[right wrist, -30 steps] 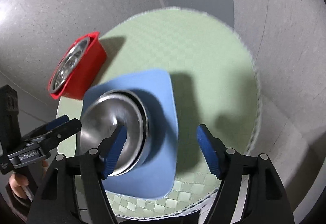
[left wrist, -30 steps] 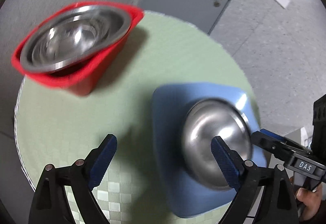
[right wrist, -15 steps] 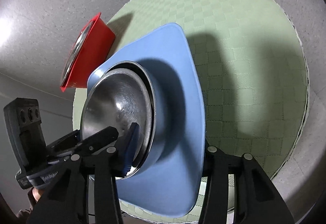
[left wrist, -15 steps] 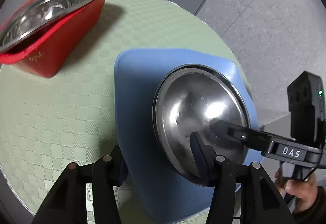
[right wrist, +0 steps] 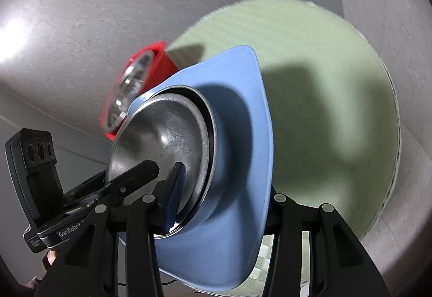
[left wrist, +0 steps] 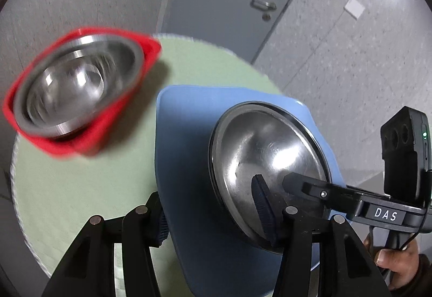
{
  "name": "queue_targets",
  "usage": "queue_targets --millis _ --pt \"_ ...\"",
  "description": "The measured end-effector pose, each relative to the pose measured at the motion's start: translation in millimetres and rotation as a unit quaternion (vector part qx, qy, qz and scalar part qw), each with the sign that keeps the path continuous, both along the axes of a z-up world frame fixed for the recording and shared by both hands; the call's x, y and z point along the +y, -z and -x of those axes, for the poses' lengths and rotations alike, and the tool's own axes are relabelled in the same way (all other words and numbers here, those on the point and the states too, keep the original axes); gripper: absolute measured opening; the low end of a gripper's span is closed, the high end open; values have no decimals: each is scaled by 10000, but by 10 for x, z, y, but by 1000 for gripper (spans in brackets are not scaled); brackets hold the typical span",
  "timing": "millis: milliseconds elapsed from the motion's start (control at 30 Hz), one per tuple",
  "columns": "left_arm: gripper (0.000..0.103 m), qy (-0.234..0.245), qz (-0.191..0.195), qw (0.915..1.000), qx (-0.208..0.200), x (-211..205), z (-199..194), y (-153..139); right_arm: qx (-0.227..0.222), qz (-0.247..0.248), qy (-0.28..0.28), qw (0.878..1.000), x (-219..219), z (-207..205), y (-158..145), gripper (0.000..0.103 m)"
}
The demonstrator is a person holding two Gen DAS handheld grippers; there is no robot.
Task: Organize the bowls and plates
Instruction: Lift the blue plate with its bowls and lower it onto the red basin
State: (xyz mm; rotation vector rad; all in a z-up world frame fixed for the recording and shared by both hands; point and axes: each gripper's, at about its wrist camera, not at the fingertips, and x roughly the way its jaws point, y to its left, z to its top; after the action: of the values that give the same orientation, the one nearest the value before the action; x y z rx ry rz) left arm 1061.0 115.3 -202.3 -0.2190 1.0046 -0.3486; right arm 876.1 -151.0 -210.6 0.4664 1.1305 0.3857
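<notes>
— Jaws first: both pairs are clamped on the same stack. The left gripper [left wrist: 213,218] has one pad inside the steel bowl [left wrist: 267,162] and the other under the blue plate [left wrist: 183,151]; the right gripper [right wrist: 224,205] does the same from the opposite side, one pad in the bowl and one beneath the plate's edge.

— Where does the stack sit?

— Tilted and, I judge, off the worktop [left wrist: 81,189], over its near edge. At the far-left edge stands a red tub [left wrist: 89,143] with a second bowl [left wrist: 75,86] in it.

— How will it handle?

— Stiff all through, I'd say. Steel bowl: light, hard, slick, and it looks to be two nested, since the right view shows a double rim. It may slide or rattle on the plate if the tilt grows. The plate looks like matte plastic, so it is unlikely to break (the bowl is the one that would run away).

— Best hold?

— As now: rim and plate pinched together on opposite sides, kept level so that nothing slips out.

— Any writing?

— "DAS" on the right gripper's body in the left view; "GenRobot", partly cut off, on the left gripper's body in the right view. Smaller print below it is too fine to read.
</notes>
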Motion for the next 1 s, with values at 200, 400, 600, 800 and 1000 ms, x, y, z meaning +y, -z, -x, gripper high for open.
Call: queue_targets --millis 200,400,600,800,1000 --pt "49 -471 96 9985 -280 504 -152 -393 -296 -1 -475 9984 423 -485 -348 45" --pt "49 -1150 54 9928 -341 1165 -313 -530 -278 -135 -1102 9934 1103 -1166 -370 44" --pt "49 -1676 140 9857 -94 1640 -387 -331 -131 -33 -1649 9862 1648 -1689 -123 44" --pt "49 -1996 205 9795 184 1872 -413 -71 45 121 -1978 9801 1926 -1945 161 44" --pt "49 -1978 140 9799 231 1801 -494 -33 86 111 -2005 9796 1867 -2049 305 45"
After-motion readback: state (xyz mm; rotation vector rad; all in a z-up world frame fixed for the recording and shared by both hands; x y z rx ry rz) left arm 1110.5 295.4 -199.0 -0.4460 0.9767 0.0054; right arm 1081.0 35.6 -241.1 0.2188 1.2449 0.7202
